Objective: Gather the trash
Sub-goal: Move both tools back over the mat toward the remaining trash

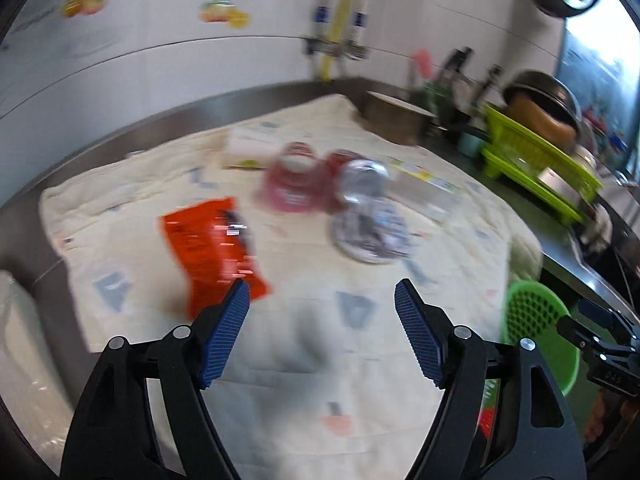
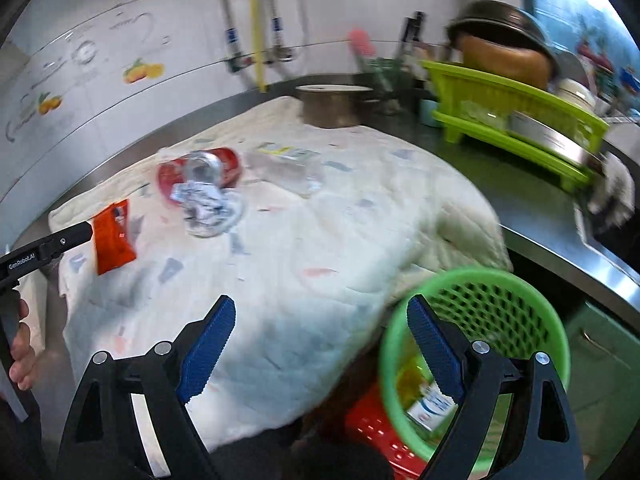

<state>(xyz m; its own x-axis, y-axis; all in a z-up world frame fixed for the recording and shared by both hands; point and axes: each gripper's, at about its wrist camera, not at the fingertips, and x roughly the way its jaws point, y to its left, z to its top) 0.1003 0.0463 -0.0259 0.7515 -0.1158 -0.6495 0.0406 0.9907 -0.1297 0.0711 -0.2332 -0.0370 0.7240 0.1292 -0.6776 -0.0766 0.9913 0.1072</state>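
Between the spread, empty fingers of the left gripper (image 1: pixel 322 306) lies bare cloth (image 1: pixel 304 344); just beyond its left fingertip, the orange wrapper (image 1: pixel 214 248) looks light, crinkly and slippery, best pinched at an edge. Farther off, the right gripper (image 2: pixel 320 320) gapes empty, its right finger over the green basket (image 2: pixel 532 312).

Bright daylight, motion blur, fisheye warping

Both wrist views look down, near, sharing the cloth (image 1: pixel 304 360).
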